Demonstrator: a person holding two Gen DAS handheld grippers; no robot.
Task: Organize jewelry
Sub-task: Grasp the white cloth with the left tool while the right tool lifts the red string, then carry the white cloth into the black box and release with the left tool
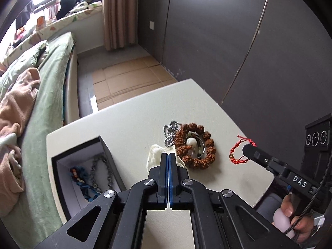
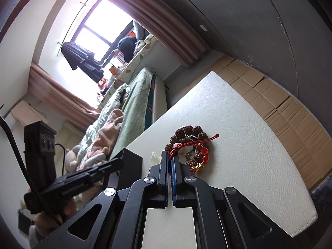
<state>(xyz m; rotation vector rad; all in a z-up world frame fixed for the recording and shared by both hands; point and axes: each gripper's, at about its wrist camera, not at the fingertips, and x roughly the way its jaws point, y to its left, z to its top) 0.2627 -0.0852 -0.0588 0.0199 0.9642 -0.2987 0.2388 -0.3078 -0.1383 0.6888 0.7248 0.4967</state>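
Left gripper (image 1: 168, 154) fingers pressed together empty, right gripper (image 2: 170, 153) pinching red string bracelet (image 2: 199, 151) above table (image 2: 249, 145), bead bracelet (image 1: 194, 145) nearby

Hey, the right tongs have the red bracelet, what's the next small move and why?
Probably carry the red bracelet leftward toward the open black box. The right tongs are shut on its cord, lifted off the white table, and the box already holds two other pieces, so it looks like the destination.

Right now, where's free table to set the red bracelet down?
Bare table between the black box and the brown bead bracelet, and right of that pile. Crowded: beads, silver chain, white cloth overlap. Right gripper holds the red bracelet.
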